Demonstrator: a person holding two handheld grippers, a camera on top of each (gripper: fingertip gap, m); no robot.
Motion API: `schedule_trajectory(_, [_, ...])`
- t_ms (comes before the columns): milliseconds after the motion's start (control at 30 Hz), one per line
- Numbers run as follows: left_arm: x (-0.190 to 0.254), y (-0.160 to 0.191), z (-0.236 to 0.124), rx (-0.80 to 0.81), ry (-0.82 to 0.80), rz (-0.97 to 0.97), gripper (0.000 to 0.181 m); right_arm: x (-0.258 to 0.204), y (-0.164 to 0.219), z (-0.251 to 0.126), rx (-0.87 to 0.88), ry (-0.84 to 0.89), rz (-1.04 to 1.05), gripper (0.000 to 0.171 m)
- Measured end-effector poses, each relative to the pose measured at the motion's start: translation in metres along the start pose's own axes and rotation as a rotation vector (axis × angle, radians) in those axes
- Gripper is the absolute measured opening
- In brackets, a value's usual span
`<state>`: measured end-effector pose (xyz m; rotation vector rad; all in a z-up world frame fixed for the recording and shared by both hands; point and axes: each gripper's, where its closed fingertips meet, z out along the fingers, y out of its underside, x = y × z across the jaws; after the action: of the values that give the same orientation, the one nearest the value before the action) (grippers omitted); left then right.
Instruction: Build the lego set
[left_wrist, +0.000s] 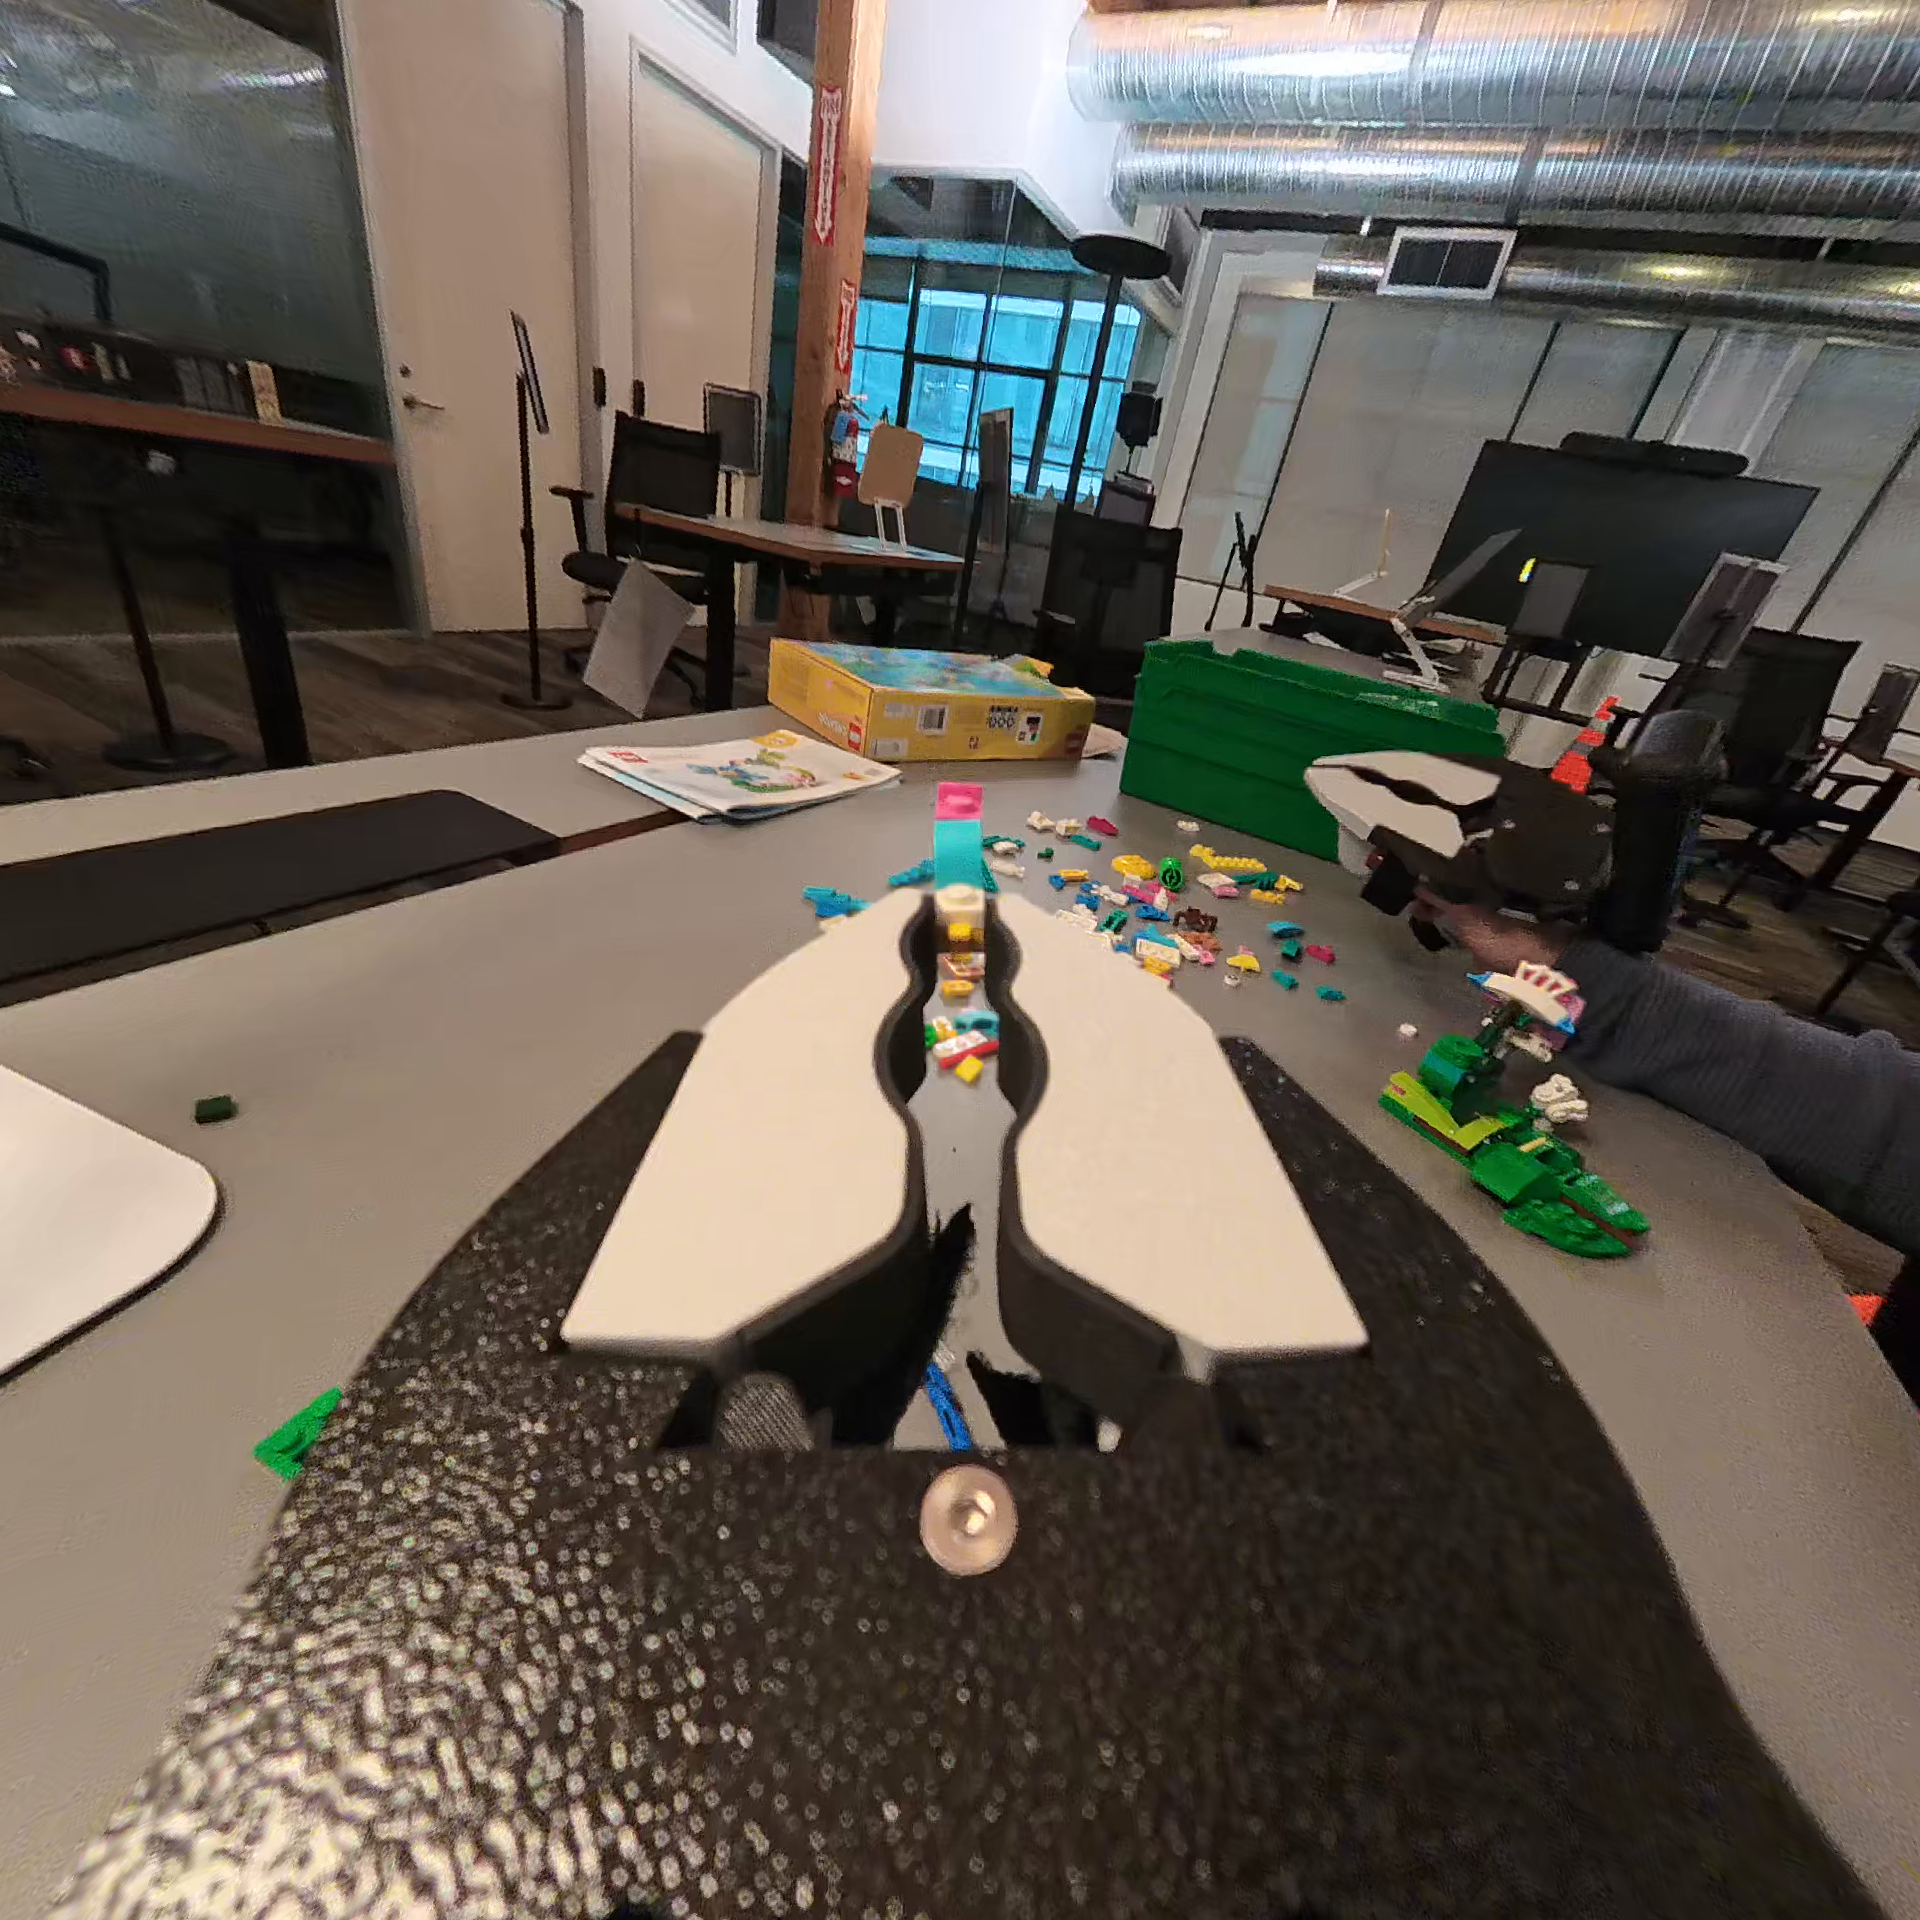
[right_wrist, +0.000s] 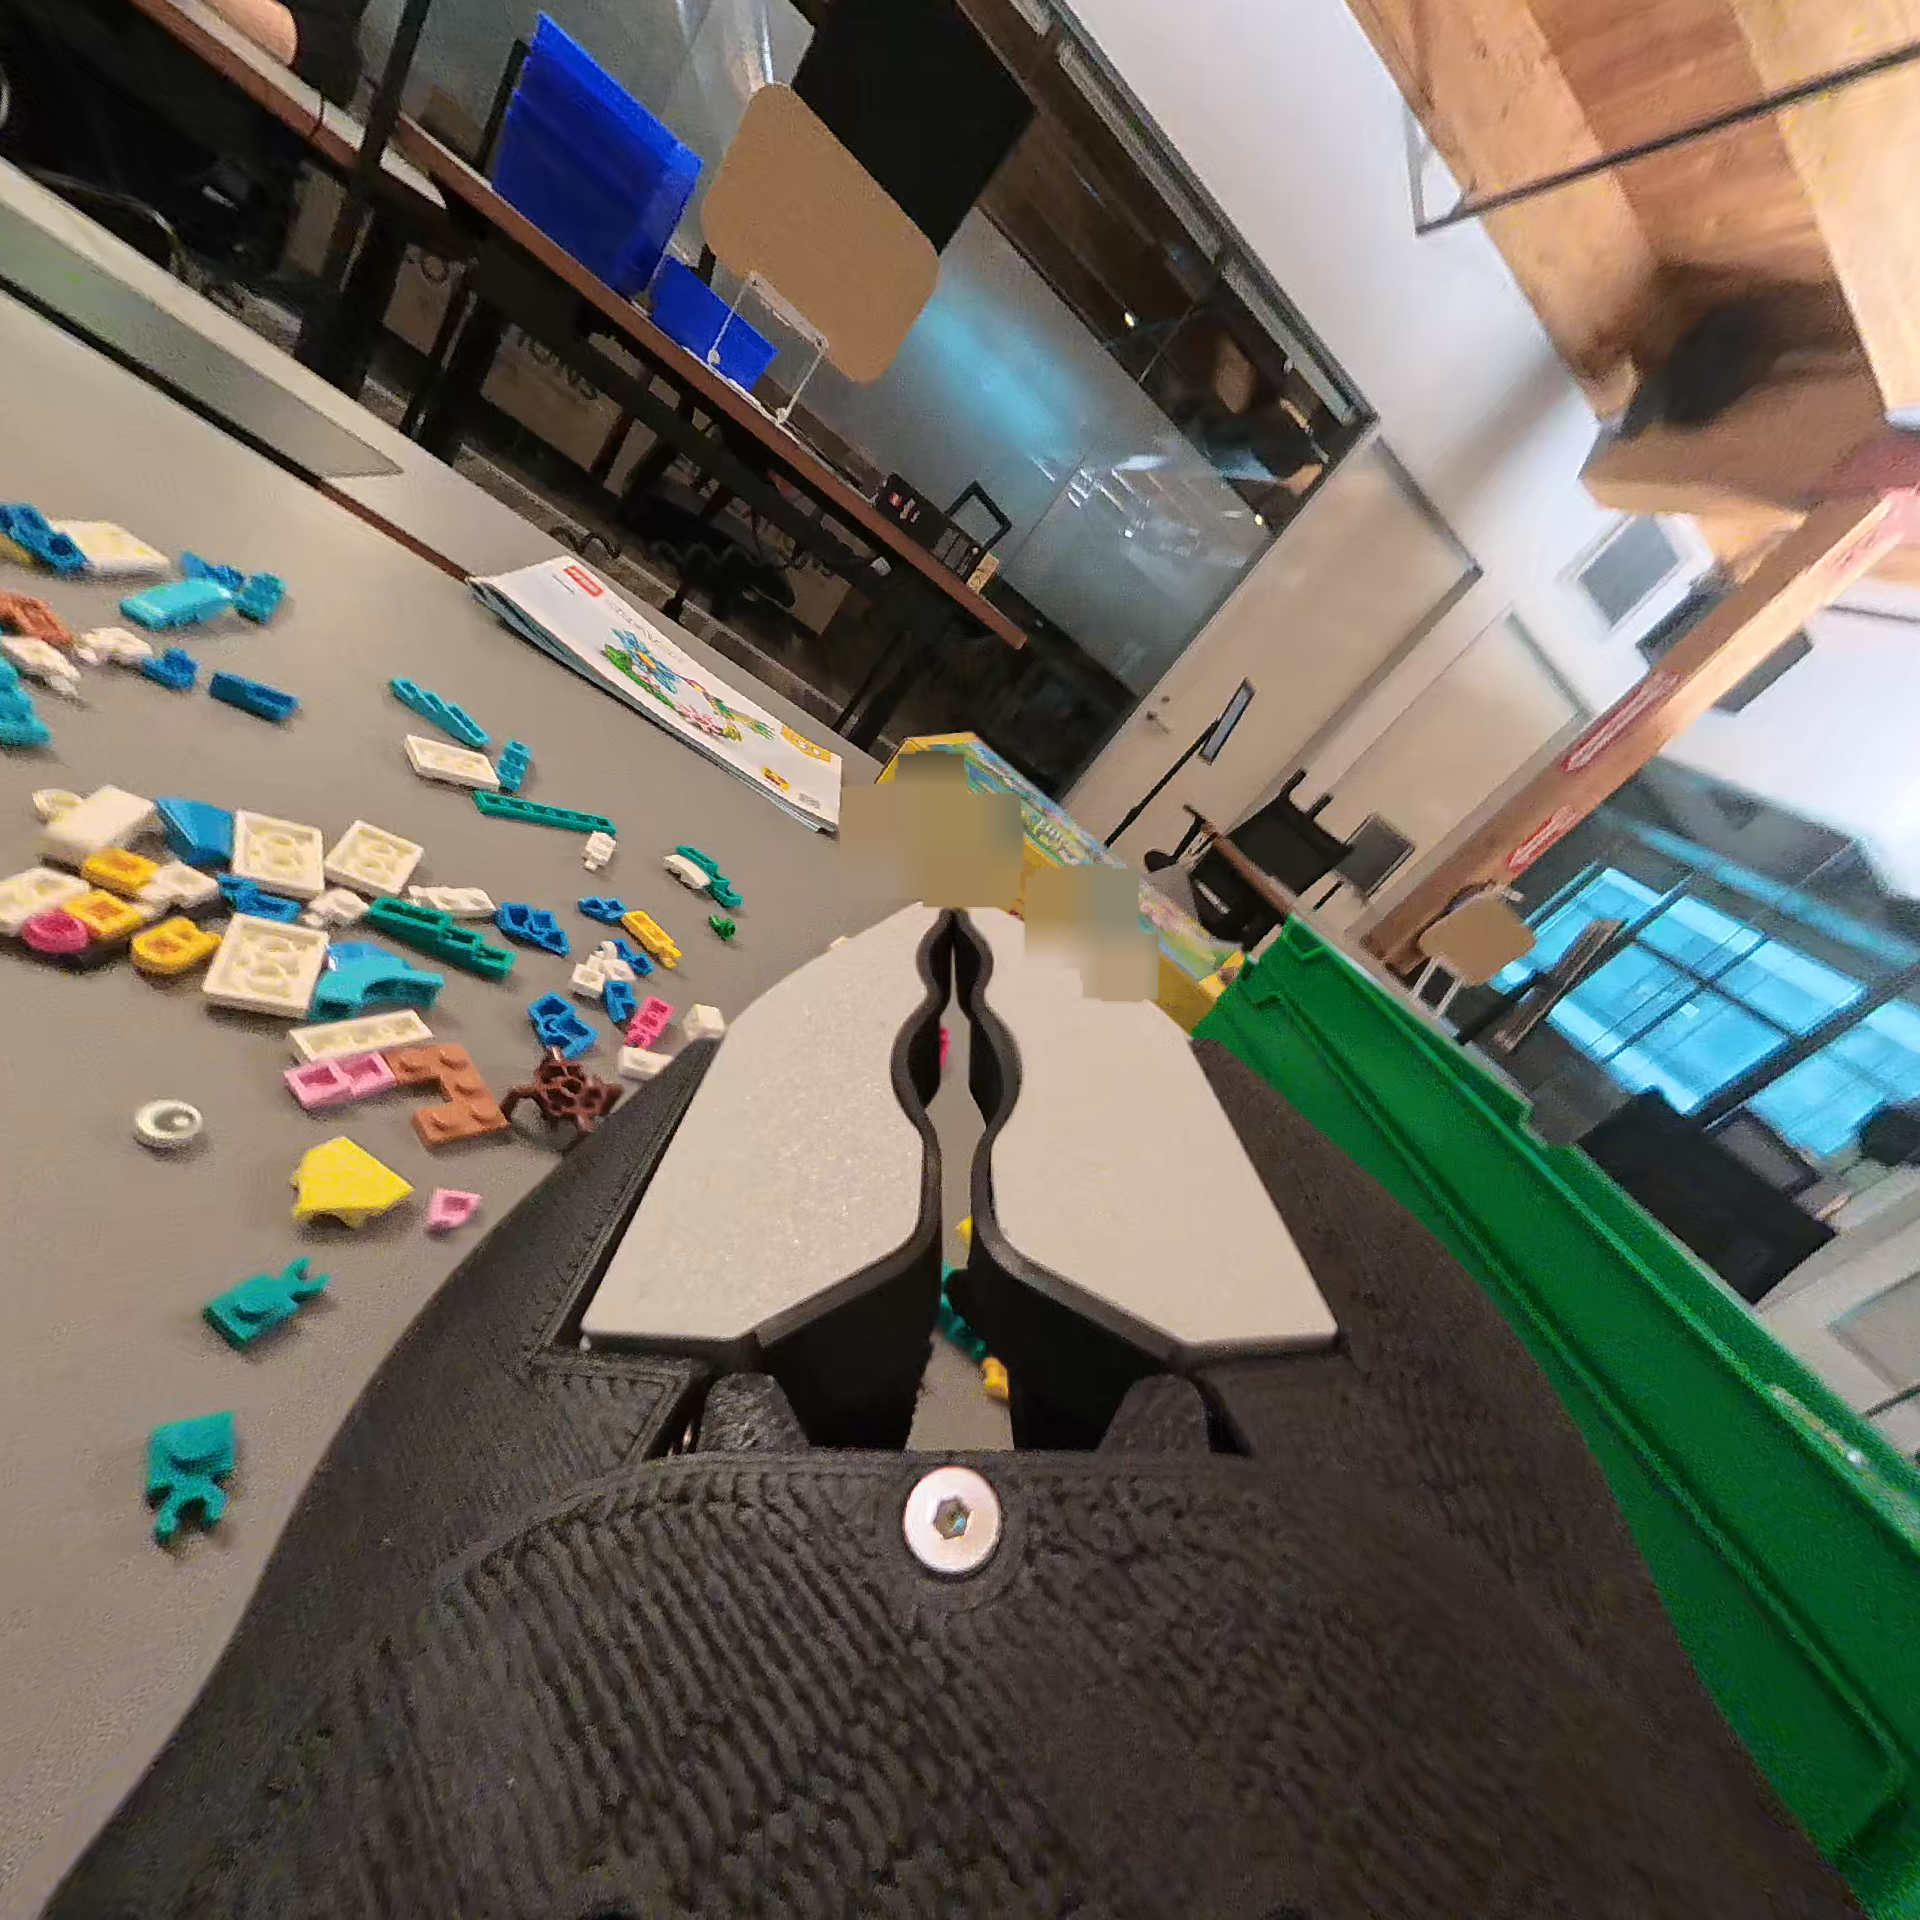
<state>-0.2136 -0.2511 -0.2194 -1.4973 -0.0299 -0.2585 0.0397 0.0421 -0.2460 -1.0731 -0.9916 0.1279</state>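
Fingertips of the left gripper (left_wrist: 961, 914) are closed on a small brick stack (left_wrist: 957, 868), white at the bottom, teal and pink above, held upright. Loose pieces (left_wrist: 1153, 914) are scattered on the grey table (left_wrist: 416, 1039) just behind and right of this stack. Farther right, the right gripper (right_wrist: 951, 928) is seen closed on nothing, tips touching, beside the green bin (right_wrist: 1558, 1299).
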Motion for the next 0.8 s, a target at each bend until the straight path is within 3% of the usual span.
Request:
schedule_trajectory(367, [0.009, 0.019, 0.015, -0.026, 0.032, -0.076, 0.008, -0.009, -0.008, -0.002, 0.087, -0.064, 0.064, 0.0])
schedule_trajectory(600, [0.052, 0.018, 0.031, -0.063, 0.084, 0.082, 0.008, -0.015, -0.009, -0.001, 0.086, -0.081, 0.031, 0.0])
schedule_trajectory(800, [0.045, 0.027, 0.031, -0.067, 0.089, 0.032, 0.008, -0.013, -0.007, 0.0, 0.082, -0.079, 0.044, 0.0])
